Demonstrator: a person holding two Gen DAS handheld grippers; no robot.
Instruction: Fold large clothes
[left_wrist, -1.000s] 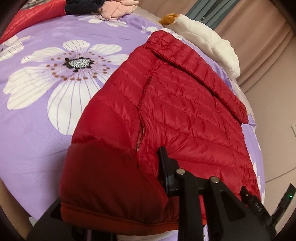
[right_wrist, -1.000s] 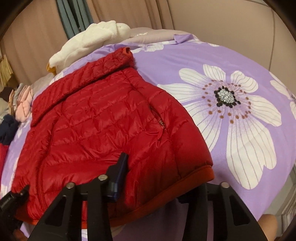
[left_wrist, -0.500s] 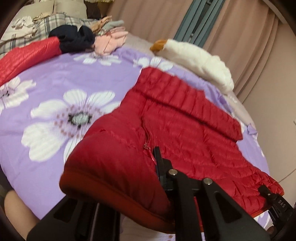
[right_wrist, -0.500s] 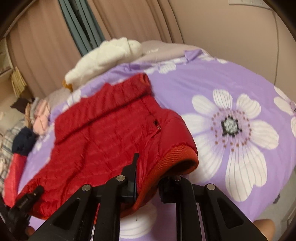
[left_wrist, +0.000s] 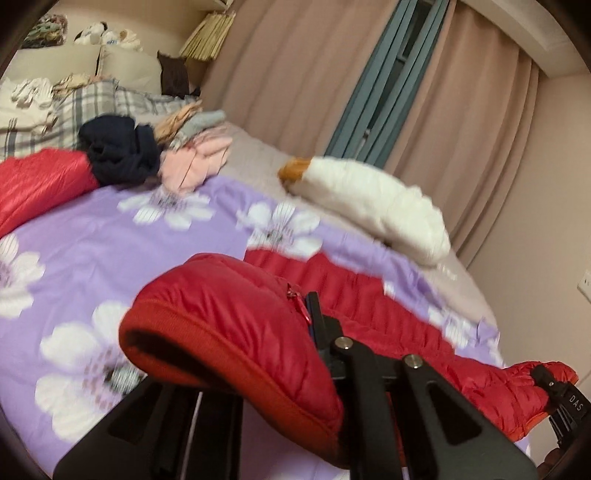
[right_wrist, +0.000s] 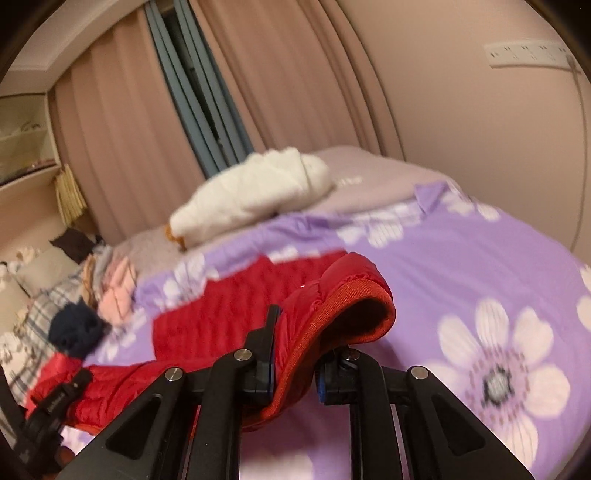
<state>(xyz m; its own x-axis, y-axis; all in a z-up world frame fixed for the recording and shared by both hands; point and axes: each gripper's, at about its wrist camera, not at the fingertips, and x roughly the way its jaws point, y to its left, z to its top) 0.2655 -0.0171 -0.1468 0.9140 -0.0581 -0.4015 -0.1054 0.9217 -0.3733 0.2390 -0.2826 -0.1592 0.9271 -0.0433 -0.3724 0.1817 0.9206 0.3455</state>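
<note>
A red quilted puffer jacket (left_wrist: 236, 317) lies on the purple flowered bedspread (left_wrist: 110, 243), collar end away from me. Its ribbed hem is lifted off the bed. My left gripper (left_wrist: 266, 354) is shut on one hem corner; the fabric drapes over its left finger and hides it. My right gripper (right_wrist: 299, 354) is shut on the other hem corner of the jacket (right_wrist: 229, 325), with the rib pinched between its pads. Each view shows the other gripper at the far hem corner: the right gripper (left_wrist: 565, 398) and the left gripper (right_wrist: 55, 402).
A white fleece garment (left_wrist: 369, 210) lies beyond the jacket near the curtains (left_wrist: 295, 74). At the back left sit a navy garment (left_wrist: 118, 151), pink clothes (left_wrist: 195, 166), a second red quilted piece (left_wrist: 37, 184) and plaid bedding (left_wrist: 74, 107). A wall stands to the right.
Both grippers closed on the hem and rose, lifting the jacket's lower edge off the bed. The views tilted up toward the curtains.
</note>
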